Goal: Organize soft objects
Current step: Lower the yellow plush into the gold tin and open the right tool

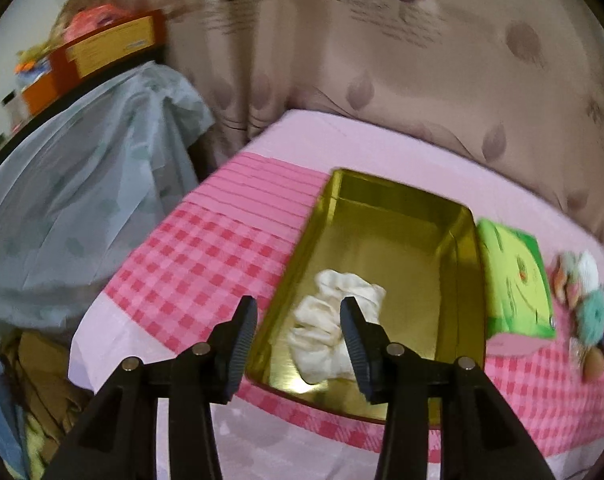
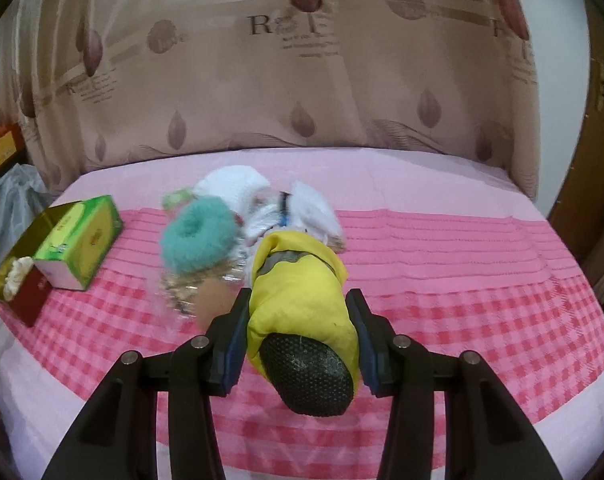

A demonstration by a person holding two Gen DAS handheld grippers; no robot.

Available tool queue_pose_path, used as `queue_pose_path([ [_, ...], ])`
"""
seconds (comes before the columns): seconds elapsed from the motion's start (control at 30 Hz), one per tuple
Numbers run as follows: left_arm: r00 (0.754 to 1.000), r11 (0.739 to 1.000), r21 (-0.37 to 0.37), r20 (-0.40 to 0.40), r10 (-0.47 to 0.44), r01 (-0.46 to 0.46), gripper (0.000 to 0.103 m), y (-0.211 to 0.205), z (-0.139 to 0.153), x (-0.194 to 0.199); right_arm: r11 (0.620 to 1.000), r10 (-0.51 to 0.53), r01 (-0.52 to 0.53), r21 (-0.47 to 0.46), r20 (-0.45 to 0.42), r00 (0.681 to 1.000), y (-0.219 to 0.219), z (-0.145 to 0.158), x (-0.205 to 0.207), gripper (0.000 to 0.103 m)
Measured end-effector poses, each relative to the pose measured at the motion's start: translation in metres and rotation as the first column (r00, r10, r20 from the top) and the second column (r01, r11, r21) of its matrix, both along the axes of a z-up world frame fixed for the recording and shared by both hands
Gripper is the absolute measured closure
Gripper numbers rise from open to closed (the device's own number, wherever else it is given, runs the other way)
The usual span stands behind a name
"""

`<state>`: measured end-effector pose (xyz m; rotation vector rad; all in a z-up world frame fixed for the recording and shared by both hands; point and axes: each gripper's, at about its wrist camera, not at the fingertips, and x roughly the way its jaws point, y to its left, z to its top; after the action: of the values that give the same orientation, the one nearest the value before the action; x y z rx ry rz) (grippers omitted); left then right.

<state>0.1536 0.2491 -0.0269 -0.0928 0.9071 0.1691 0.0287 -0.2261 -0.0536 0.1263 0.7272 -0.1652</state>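
The left gripper [image 1: 300, 336] hangs above the near end of a shallow gold-coloured metal tray [image 1: 457, 264] lying on the bed [image 1: 190, 256], which is covered in pink checked and striped cloth. Its fingers [image 1: 351, 340] are spread apart with nothing between them; the crumpled cream-white fabric piece [image 1: 325, 332] lies loose on the tray floor below, near the tray's near edge, apparently let go there so the tray gathers the soft things.

The right gripper [image 2: 300, 320] has its fingers clenched on a yellow fabric bootie with a black dotted rubber sole [image 2: 298, 304], squeezed at the sides with the sole turned toward the camera, probably so it can be carried to the tray next.

Beyond it, toward the bed's far edge, wait a fluffy teal scrunchie [image 2: 200, 236] and some white cloth items [image 2: 238, 188]. A green tissue box [image 2: 82, 236] sits just beside the tray's right side.
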Motion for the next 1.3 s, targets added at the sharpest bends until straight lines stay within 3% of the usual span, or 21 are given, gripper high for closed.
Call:
queue_pose_path([
  [0.3,0.988,0.988,0.003,0.026,0.152,-0.152,0.059,0.032,0.008,-0.016,0.973,0.232,-0.232,-0.005,0.022,0.973,0.094,0.031,0.035,0.060],
  [0.63,0.963,0.961,-0.067,0.009,0.268,-0.267,0.059,0.069,0.006,-0.037,0.862,0.503,-0.504,0.059,0.025,0.864,0.230,0.045,0.070,0.060],
  [0.77,0.950,0.949,-0.052,0.012,0.312,-0.311,0.059,0.077,0.008,-0.040,0.815,0.579,-0.578,0.039,0.009,0.816,0.281,0.042,0.082,0.060],
  [1.03,0.949,0.949,-0.044,0.015,0.314,-0.313,0.058,0.080,0.008,-0.039,0.759,0.651,-0.651,0.013,-0.057,0.757,0.342,0.024,0.104,0.060],
  [1.3,0.939,0.938,-0.055,0.005,0.344,-0.343,0.058,0.089,0.006,-0.040,0.750,0.659,-0.661,0.028,-0.125,0.742,0.365,-0.002,0.125,0.060],
])
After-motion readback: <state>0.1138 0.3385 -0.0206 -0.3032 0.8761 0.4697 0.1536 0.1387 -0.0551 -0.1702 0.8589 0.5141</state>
